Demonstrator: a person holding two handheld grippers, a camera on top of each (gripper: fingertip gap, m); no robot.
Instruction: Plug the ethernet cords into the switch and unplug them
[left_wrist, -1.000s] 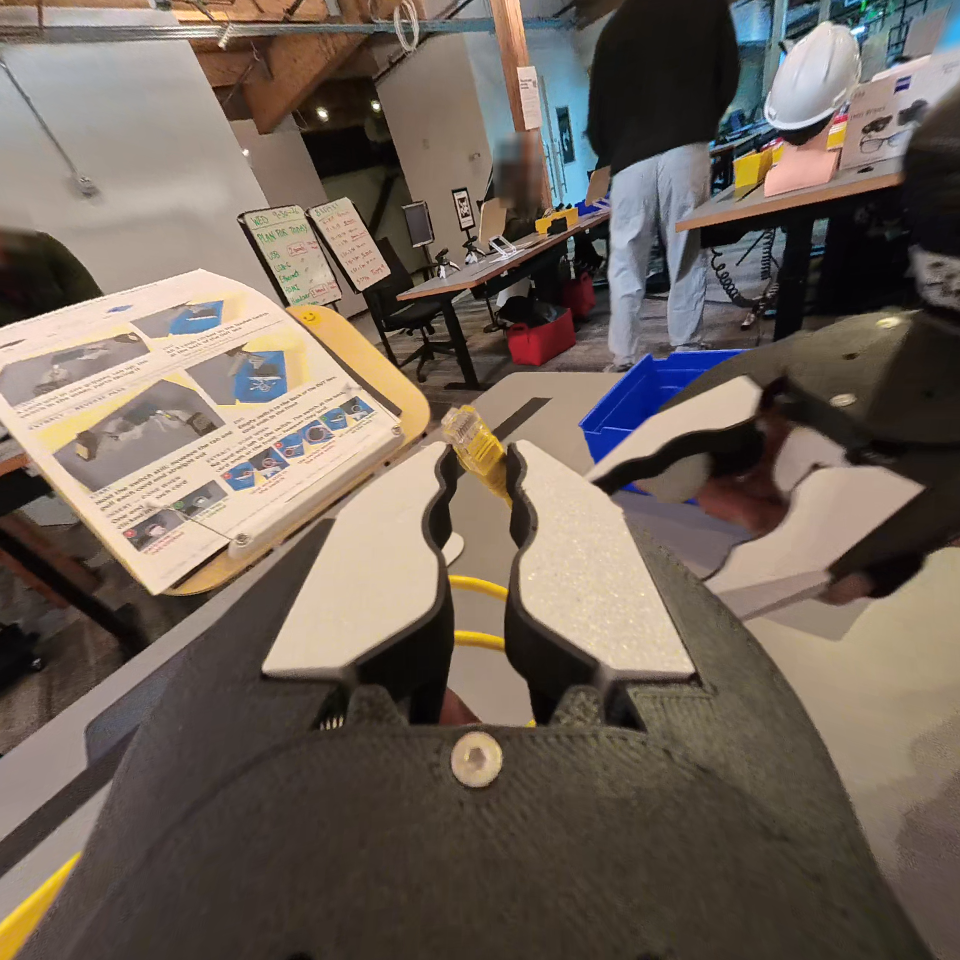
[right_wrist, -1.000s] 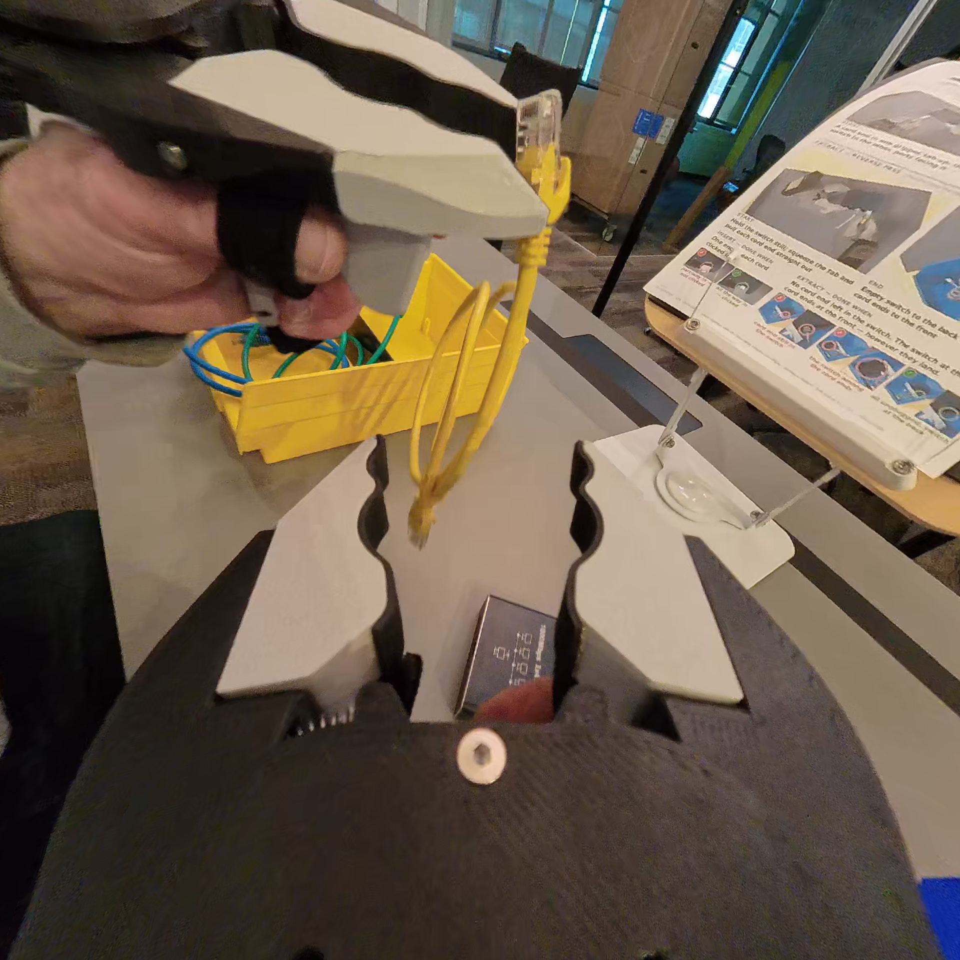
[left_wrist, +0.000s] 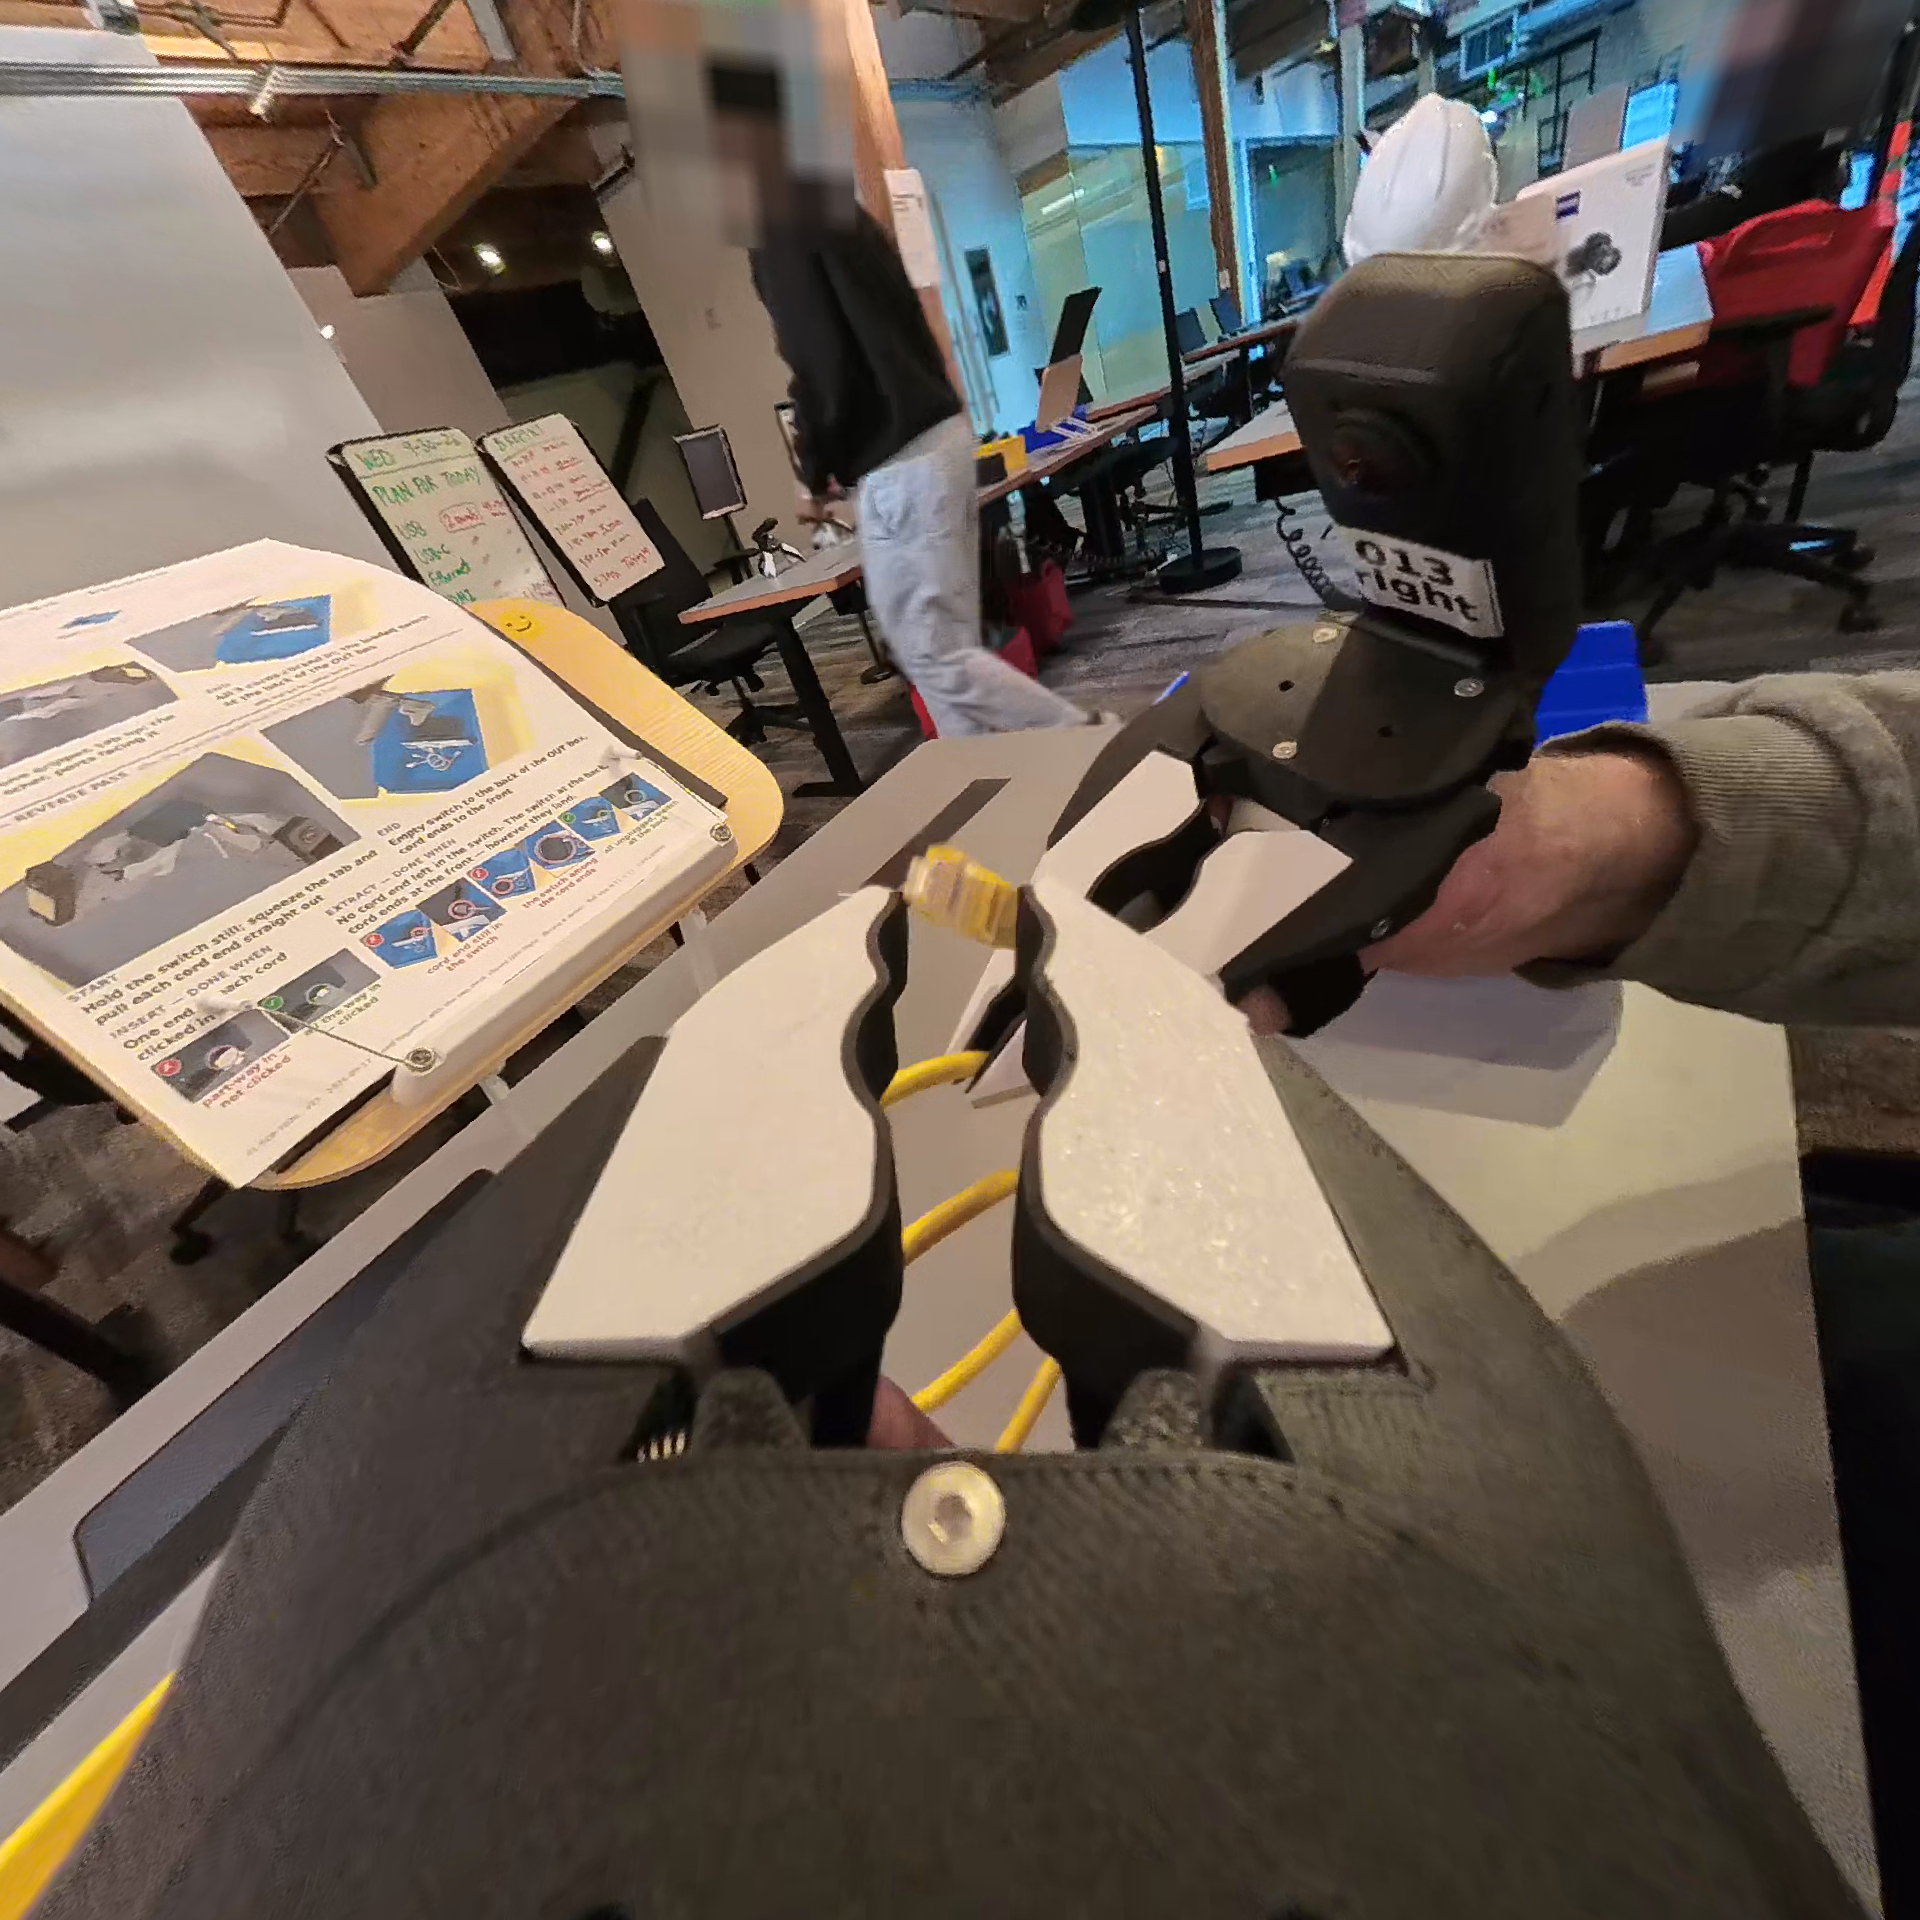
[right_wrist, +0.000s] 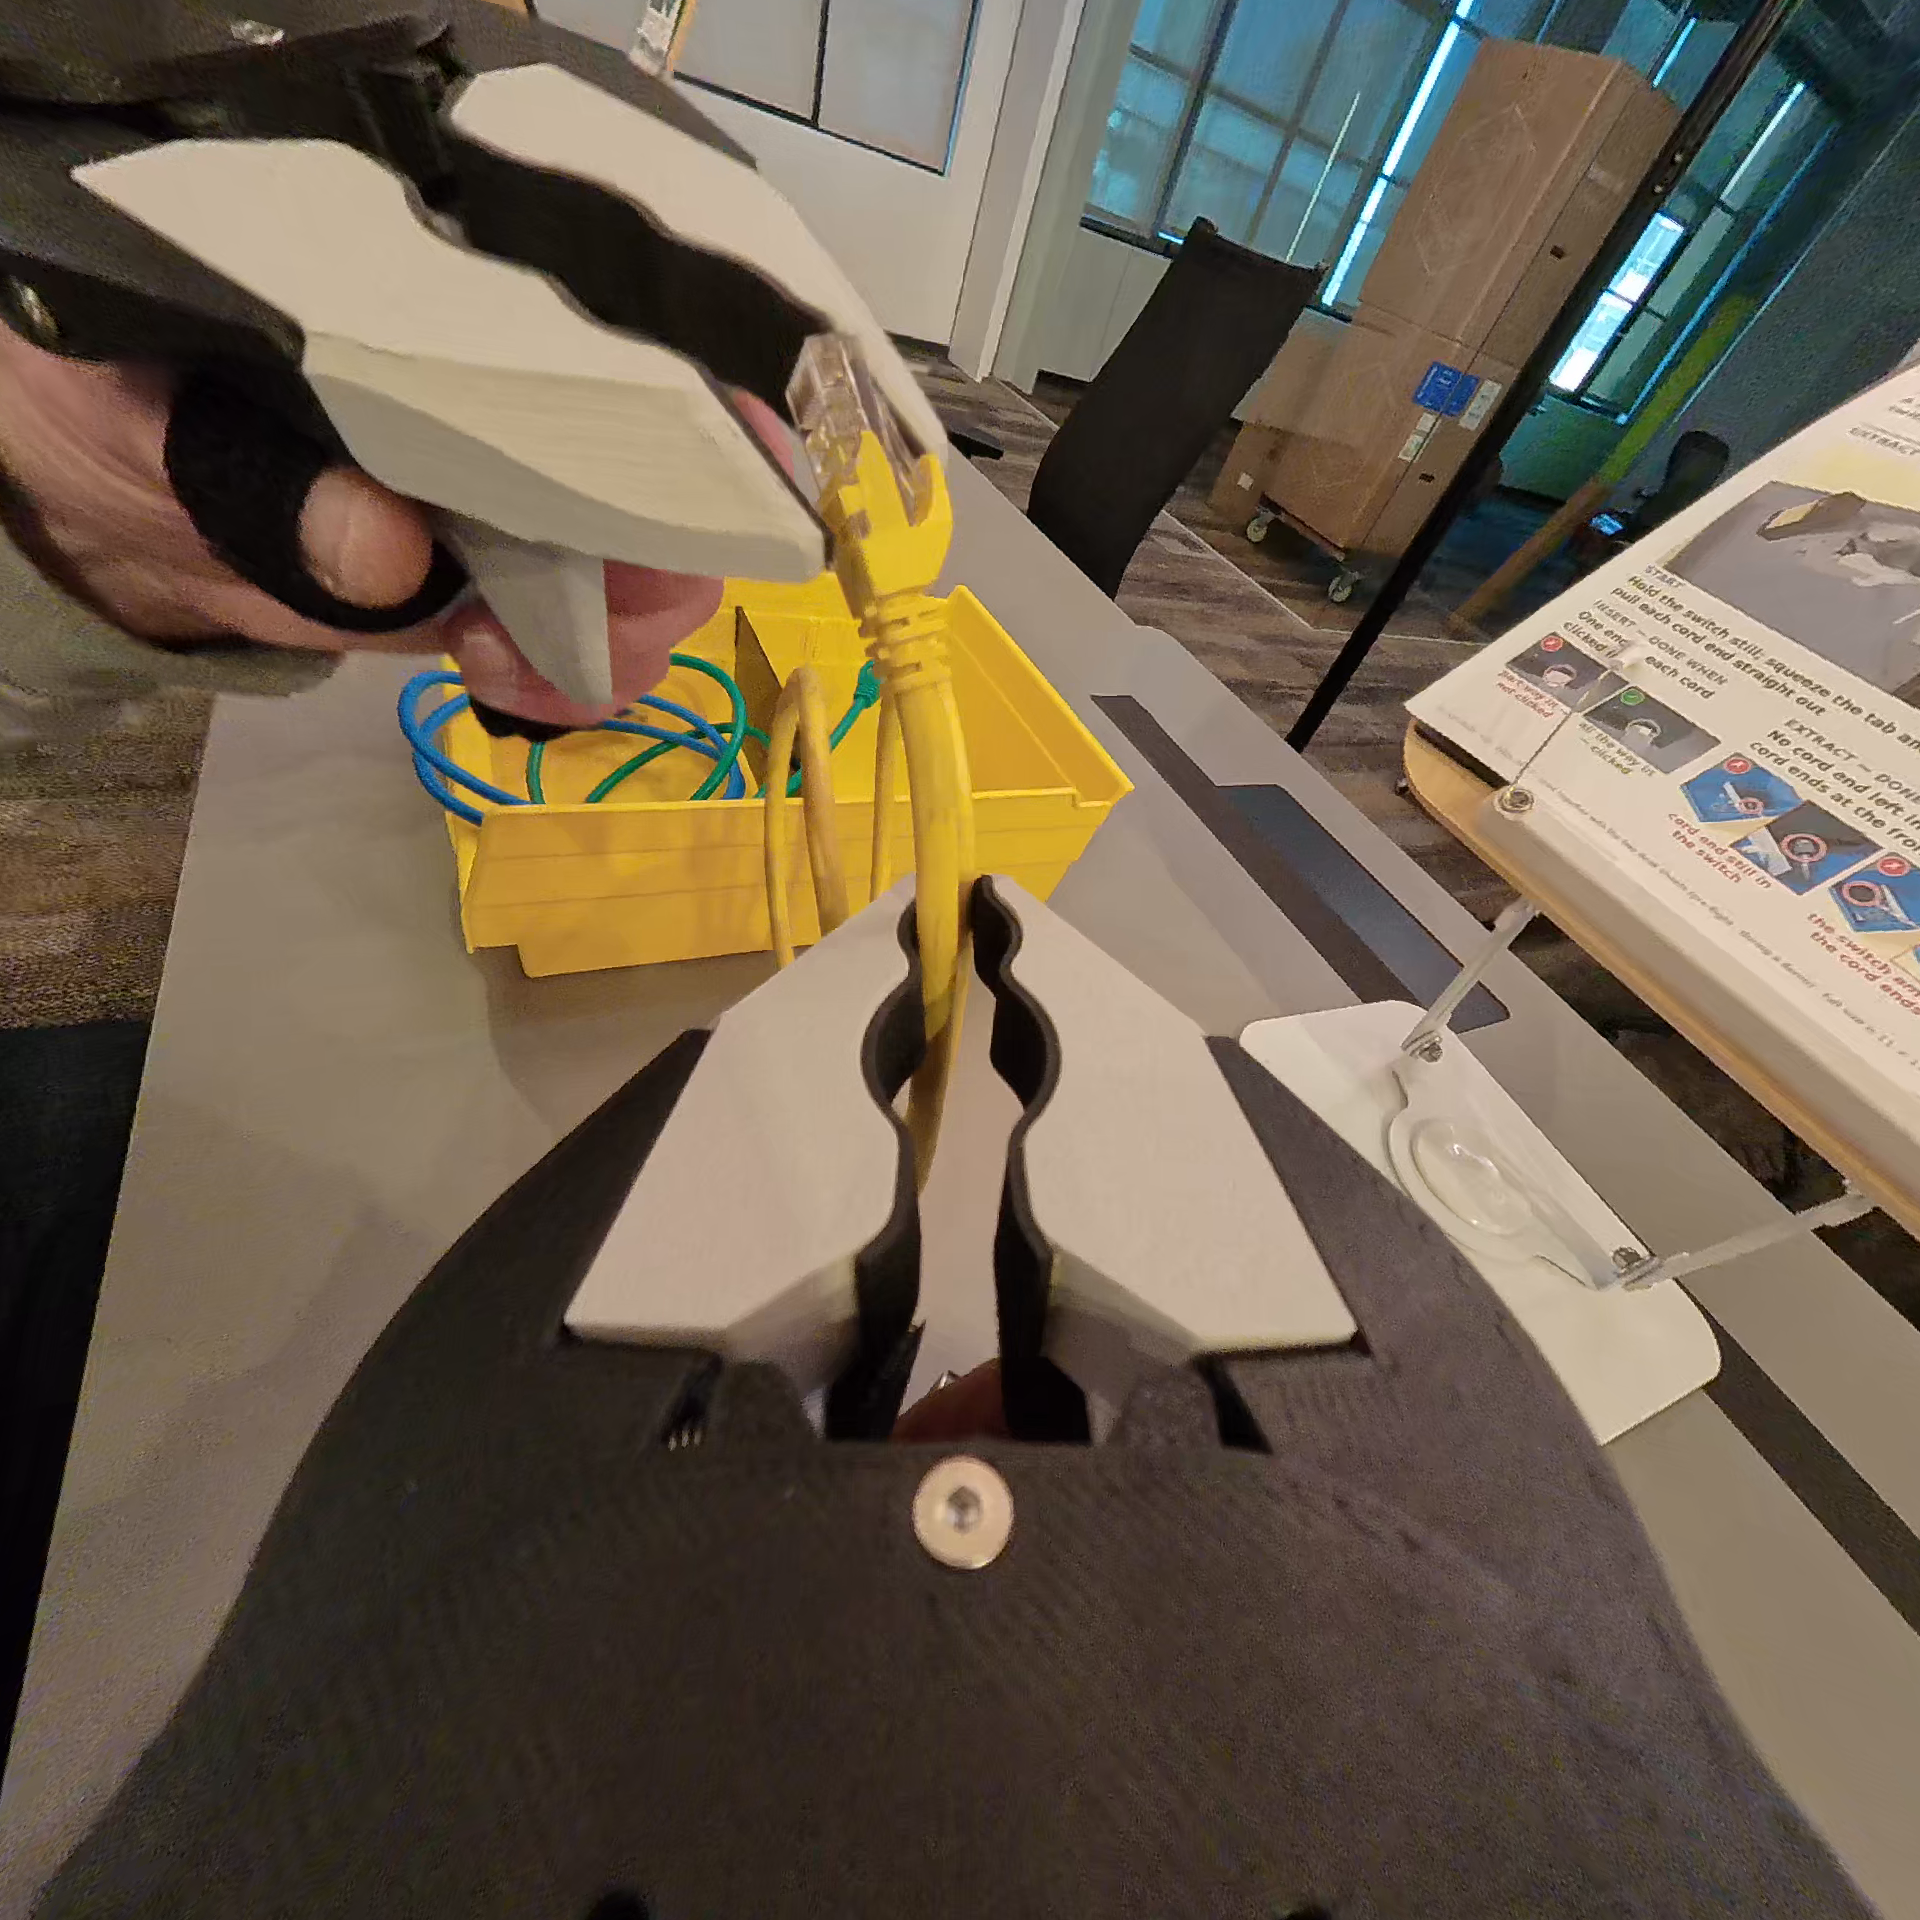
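Note:
My left gripper (left_wrist: 956, 904) is shut on the clear plug of a yellow ethernet cord (left_wrist: 951, 888); the cord hangs in loops below it. In the right wrist view the left gripper (right_wrist: 821, 468) holds that plug (right_wrist: 852, 416) up at the upper left, above the grey table (right_wrist: 312, 1039). My right gripper (right_wrist: 945, 904) is shut on the yellow cord (right_wrist: 925, 748) a short way below the plug. Its fingers (left_wrist: 1268, 883) show just right of the plug in the left wrist view. The switch is not in view.
A yellow bin (right_wrist: 727, 862) with blue and green cords stands on the table behind the cord. An instruction sheet on a wooden stand (left_wrist: 312, 831) is beside the table, its white base (right_wrist: 1507, 1247) at my right. A person walks among desks beyond. One gripper's finger ends stand about 7 cm off the other's.
My right gripper was open below the hanging cord; it has risen and shut on the cord under the plug. The switch seen beneath it earlier is out of view. The left gripper still holds the plug.

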